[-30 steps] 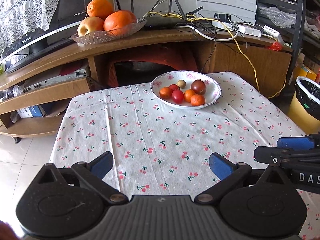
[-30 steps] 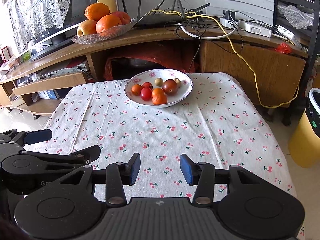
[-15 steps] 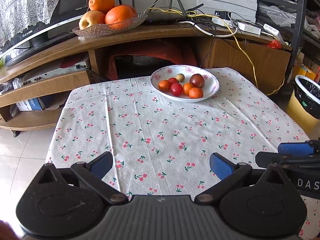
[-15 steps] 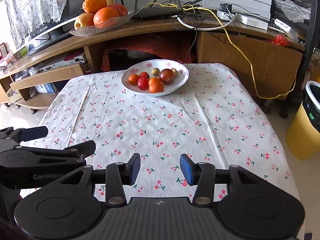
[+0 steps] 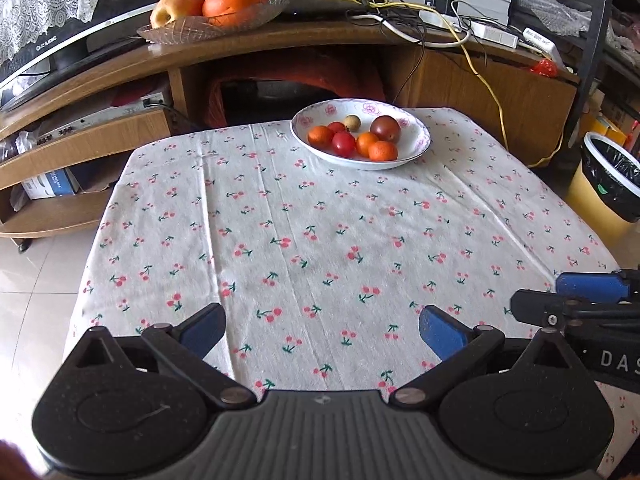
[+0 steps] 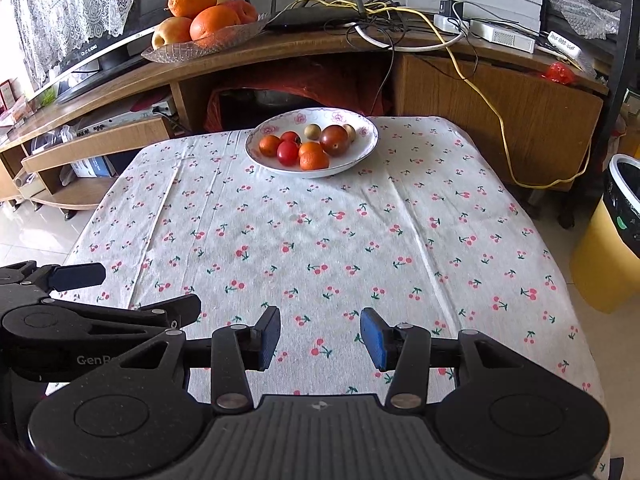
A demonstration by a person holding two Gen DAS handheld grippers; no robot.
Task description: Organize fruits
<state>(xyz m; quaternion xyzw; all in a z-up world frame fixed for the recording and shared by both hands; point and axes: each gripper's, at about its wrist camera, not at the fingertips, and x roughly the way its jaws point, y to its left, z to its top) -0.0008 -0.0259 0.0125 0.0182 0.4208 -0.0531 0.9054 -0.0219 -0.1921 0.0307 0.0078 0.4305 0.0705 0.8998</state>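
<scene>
Bright daylight, sharp focus (fisheye bending at edges).

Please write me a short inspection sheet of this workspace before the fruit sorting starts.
Surface: table under a cherry-print tablecloth, bare apart from one bowl.
Job's things: white floral bowl at the far edge, holding small oranges, red tomatoes, a dark plum and small tan fruits; glass dish of large oranges and an apple on the wooden TV stand behind.
Clutter: nothing seen on the cloth.
Grippers: left claw wide open, empty; right claw open with a narrower gap, empty; both over the near edge.
Cables: yellow cable and a tangle of others on the stand, off the table.
Surroundings: yellow bin at right; tiled floor.
</scene>
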